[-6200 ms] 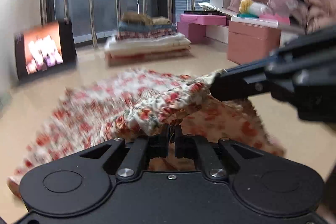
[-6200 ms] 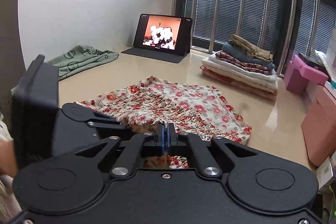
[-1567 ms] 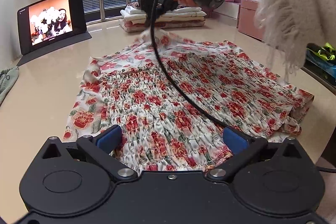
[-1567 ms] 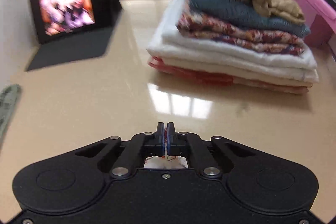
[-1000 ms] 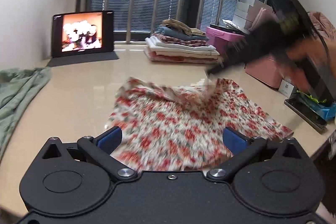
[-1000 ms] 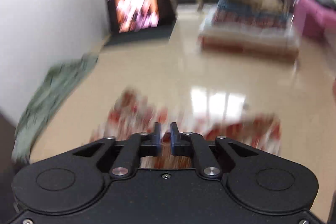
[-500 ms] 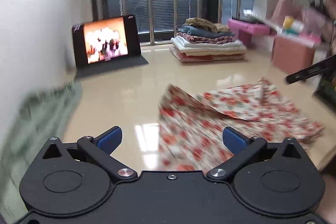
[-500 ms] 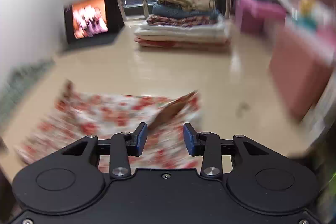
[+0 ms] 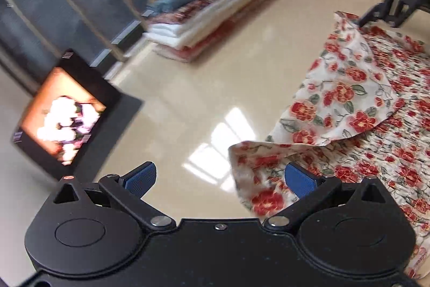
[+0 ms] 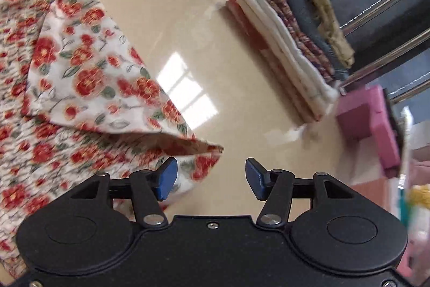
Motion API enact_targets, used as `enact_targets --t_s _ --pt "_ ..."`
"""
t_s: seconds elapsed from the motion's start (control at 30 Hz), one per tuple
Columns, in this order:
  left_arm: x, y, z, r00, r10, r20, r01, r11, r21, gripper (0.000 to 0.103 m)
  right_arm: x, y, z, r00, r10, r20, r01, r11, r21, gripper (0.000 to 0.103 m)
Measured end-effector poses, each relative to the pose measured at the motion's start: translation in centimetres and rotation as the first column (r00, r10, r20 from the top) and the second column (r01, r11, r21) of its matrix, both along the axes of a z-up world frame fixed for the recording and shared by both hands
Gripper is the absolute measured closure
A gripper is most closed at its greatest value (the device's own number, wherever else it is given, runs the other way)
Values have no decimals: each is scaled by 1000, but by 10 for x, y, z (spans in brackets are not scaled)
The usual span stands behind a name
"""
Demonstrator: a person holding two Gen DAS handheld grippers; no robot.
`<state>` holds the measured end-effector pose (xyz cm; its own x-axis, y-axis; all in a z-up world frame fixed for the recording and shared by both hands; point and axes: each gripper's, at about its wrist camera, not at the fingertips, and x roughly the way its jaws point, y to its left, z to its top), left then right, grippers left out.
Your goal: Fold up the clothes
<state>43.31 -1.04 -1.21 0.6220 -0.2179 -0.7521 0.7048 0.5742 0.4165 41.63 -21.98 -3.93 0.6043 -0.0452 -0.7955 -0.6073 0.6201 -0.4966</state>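
Both tools sit empty, left tool point(image 9: 220, 180) and right tool point(image 10: 211, 176) with jaws apart, floral garment point(image 9: 371, 109) flat on the table point(image 9: 188, 88), one flap doubled over, likely so we can re-grip its corners.

Plenty of bare glossy floor point(image 9: 193, 98) between the floral garment point(image 9: 362, 131) and everything else, so a gripper can slide in from the left no problem. Far side: the stack of folded clothes point(image 9: 209, 18) sits well apart from the garment, open lane in between. Far left, the tablet point(image 9: 61, 114) on its dark mat blocks that corner. Pink boxes point(image 10: 373, 123) crowd the right beyond the stack. The turned-over flap point(image 10: 88, 71) of the garment sticks up a bit near its edge.
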Motion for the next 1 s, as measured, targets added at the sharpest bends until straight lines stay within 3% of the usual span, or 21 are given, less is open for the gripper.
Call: enact_targets --t_s 0.07,0.17,0.3,0.4,0.43,0.47,0.5,0.53,0.57,0.63,0.77,0.9,1.0 --pt "7 -3 -6 998 -42 -38 43 999 25 18 11 -1 -3 999 32 -15 -31 999 21 44" --pt "16 -7 -17 991 -103 -91 110 992 65 31 19 3 -5 994 105 -24 -105 994 12 44" --pt "26 -12 -23 981 -151 -125 161 984 74 30 34 3 -10 985 149 -88 -148 989 20 46" --pt "32 -14 -23 969 -186 -161 196 980 47 31 42 -3 -9 981 154 -117 -145 986 86 55" --pt "34 -15 -23 964 -201 -175 210 977 34 37 45 -5 -9 980 154 -129 -141 984 106 63" --pt "35 -15 -23 960 -212 -182 218 976 13 55 45 -5 -11 978 152 -145 -136 984 113 75" --pt "35 -16 -23 957 -221 -187 223 975 -11 68 43 -5 -12 975 150 -162 -132 984 116 81" --pt "33 -15 -23 960 -223 -170 219 975 -41 89 42 -6 -13 973 150 -177 -129 984 123 90" --pt "31 -13 -22 964 -221 -146 212 975 -72 94 39 -6 -13 973 144 -182 -121 984 130 97" --pt "26 -6 -23 978 -187 -97 175 976 -129 98 33 -6 -12 979 120 -166 -98 986 135 103" --pt "15 15 -34 995 -96 12 97 971 -217 100 16 -16 -7 993 71 -97 -50 978 205 103" --pt "7 26 -40 999 -50 22 53 973 -226 98 -2 -21 -10 996 54 -70 -36 972 231 103" --pt "0 34 -43 1000 -18 24 23 973 -230 85 -18 -19 -13 996 79 -34 -70 976 204 100"
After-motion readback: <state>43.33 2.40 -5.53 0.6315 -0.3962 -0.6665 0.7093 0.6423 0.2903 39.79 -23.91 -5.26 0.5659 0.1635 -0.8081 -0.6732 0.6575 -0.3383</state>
